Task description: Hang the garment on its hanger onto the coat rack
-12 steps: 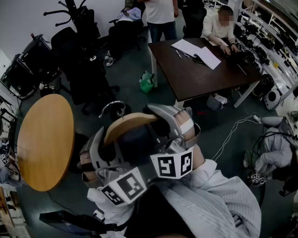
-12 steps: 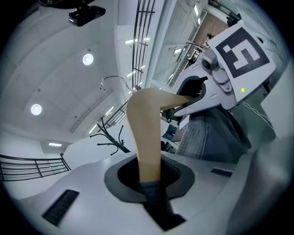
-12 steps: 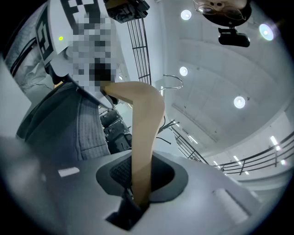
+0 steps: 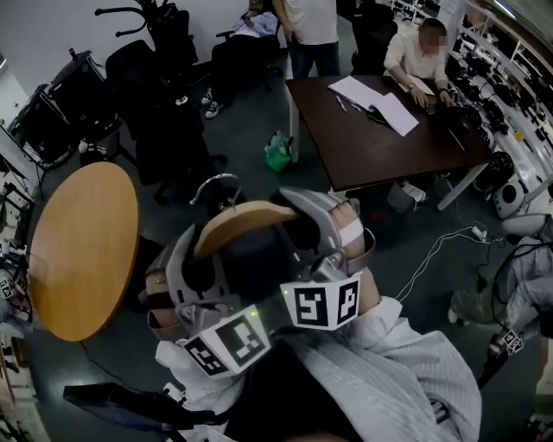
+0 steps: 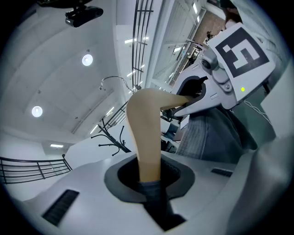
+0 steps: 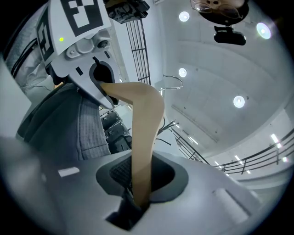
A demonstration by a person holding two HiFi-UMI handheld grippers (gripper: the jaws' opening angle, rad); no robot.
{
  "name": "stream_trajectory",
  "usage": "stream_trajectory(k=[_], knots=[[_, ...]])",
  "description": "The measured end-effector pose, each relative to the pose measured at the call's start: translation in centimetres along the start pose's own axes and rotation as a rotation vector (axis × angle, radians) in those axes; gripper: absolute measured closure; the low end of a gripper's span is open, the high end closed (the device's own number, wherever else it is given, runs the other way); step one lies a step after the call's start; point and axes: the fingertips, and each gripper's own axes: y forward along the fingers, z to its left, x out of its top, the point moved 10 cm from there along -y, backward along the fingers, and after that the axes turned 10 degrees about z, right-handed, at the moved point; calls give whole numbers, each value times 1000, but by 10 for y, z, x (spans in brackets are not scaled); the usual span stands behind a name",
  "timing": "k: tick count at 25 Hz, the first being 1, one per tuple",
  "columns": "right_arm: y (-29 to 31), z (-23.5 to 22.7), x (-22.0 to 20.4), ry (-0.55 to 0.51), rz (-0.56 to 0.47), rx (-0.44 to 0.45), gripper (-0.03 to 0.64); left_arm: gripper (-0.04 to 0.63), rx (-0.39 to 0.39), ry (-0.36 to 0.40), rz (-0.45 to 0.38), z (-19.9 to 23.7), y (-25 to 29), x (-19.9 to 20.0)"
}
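A wooden hanger point(image 4: 246, 220) with a metal hook point(image 4: 216, 183) carries a dark grey garment point(image 4: 259, 259) and is held up in front of me over the floor. My left gripper point(image 4: 186, 272) is shut on the hanger's left arm point(image 5: 147, 133), with dark cloth point(image 5: 158, 206) pinched at the jaws' base. My right gripper point(image 4: 324, 237) is shut on the right arm point(image 6: 144, 137). Each gripper view shows the other gripper, the hook point(image 5: 115, 81) point(image 6: 172, 80) and the garment point(image 6: 78, 128). The black coat rack point(image 4: 151, 22) stands far off at the upper left, apart from the hook.
A round wooden table point(image 4: 82, 250) is at my left. Black office chairs point(image 4: 173, 129) crowd the floor between me and the rack. A dark desk point(image 4: 380, 129) with papers, a seated person and a standing person lie ahead right. A green bag point(image 4: 278, 151) and cables are on the floor.
The hanger and both grippers have edged a little forward, the hook now higher in the head view. Both grips look the same.
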Motion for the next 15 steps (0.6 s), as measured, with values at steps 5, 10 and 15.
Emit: stream_trajectory(k=[5,10,15], knots=[[-2,3,-8,13,-3,30,553,548,-4,-1,28,-9,-2,1],[10,8,-13,22,-14,52,549,548,4,-8,62,-13,7,-3],[50,14,-18,7,-7,65,549,548,-10,-27,72,-10,47,-15]])
